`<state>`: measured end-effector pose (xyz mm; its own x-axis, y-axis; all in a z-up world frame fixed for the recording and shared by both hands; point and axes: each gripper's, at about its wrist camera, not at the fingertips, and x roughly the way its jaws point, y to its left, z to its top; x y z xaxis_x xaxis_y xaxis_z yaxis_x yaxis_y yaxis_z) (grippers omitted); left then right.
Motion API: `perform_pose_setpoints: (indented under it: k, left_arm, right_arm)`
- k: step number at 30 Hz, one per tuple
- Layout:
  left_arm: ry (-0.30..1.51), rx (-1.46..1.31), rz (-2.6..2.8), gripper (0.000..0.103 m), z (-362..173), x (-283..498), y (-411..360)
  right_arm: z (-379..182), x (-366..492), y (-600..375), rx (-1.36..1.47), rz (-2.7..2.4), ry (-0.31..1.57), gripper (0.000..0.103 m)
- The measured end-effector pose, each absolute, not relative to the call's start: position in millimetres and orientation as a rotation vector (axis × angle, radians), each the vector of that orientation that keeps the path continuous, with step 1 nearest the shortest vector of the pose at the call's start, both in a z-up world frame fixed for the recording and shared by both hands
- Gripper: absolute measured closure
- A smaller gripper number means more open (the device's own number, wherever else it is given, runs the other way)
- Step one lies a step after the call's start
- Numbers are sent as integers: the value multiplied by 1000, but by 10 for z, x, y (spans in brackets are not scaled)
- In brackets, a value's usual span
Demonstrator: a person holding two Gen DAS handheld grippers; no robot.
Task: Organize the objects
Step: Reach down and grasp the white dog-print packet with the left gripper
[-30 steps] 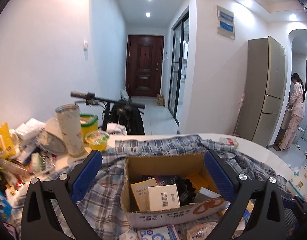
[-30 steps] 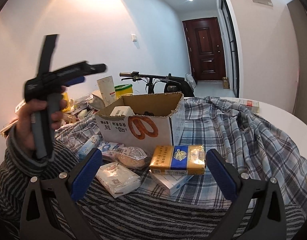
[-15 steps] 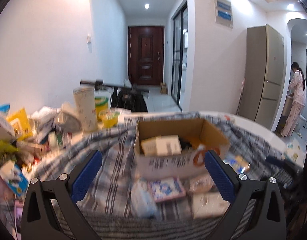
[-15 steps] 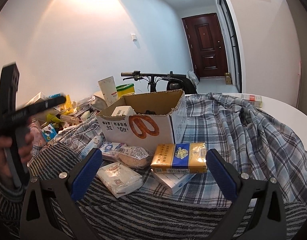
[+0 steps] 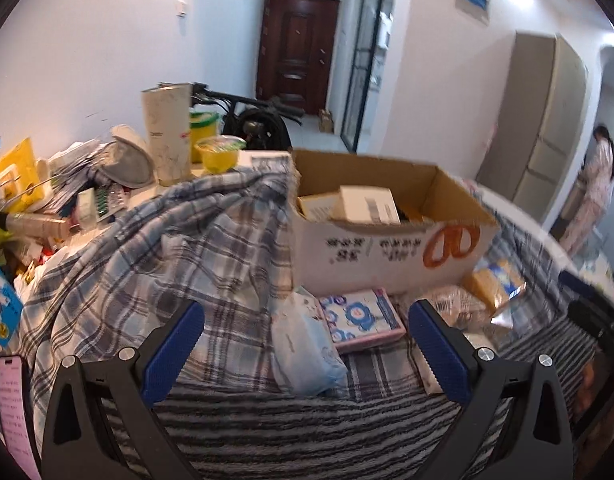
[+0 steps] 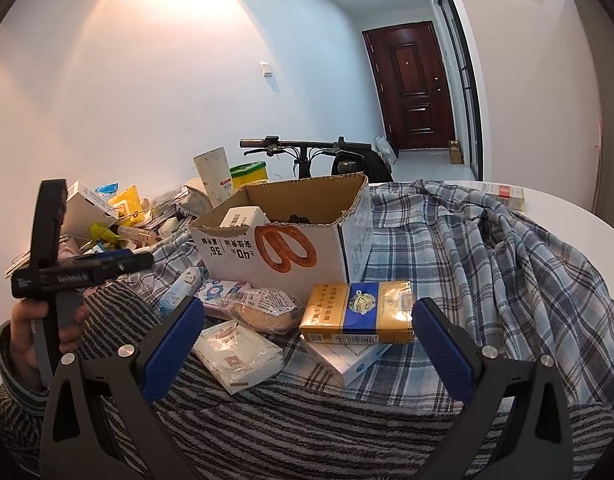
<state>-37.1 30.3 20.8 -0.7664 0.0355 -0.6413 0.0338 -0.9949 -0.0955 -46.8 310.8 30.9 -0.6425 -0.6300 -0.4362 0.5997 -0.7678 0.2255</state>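
Both tools stand wide open with nothing between their blue pads. The left tool [image 5: 306,336] hangs over a pale blue soft pack [image 5: 305,354] and a pink box with blue flowers [image 5: 361,314], which lie side by side on the plaid cloth [image 5: 179,248] just in front of the cardboard box [image 5: 383,248]. That box sits open on the cloth-covered counter [image 6: 567,216], with a white carton [image 5: 367,204] and a tan one leaning inside it; darker items lie deeper in, too shaded to tell apart.

The right tool [image 6: 308,336] faces a gold-and-blue carton [image 6: 357,312] resting on top of a white flat box [image 6: 343,358]. To their left lie a bread roll in clear wrap [image 6: 263,308] and a white sachet pack [image 6: 237,354] — the sachet nearest the left pad. In the right wrist view a hand [image 6: 47,328] in a striped sleeve grips the left tool's handle, held upright at the left edge.

Behind the cardboard box, a heap of packets [image 5: 47,196], a tall paper cup [image 5: 165,128] and a yellow bowl [image 5: 219,152] crowd the far left of the counter.
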Motion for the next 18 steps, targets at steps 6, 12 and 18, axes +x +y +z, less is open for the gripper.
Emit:
perform_pose_setpoints:
  k: [6, 12, 18]
  left_arm:
    - [-205, -1188, 2933, 0, 104, -475, 215]
    - [-149, -1310, 2902, 0, -28, -554, 223]
    - [67, -1348, 2846, 30, -126, -596, 516]
  right_arm:
    - [305, -484, 3116, 659, -2352, -90, 0]
    - [304, -495, 3108, 667, -2346, -96, 0]
    - [298, -497, 3117, 667, -2342, -103, 0]
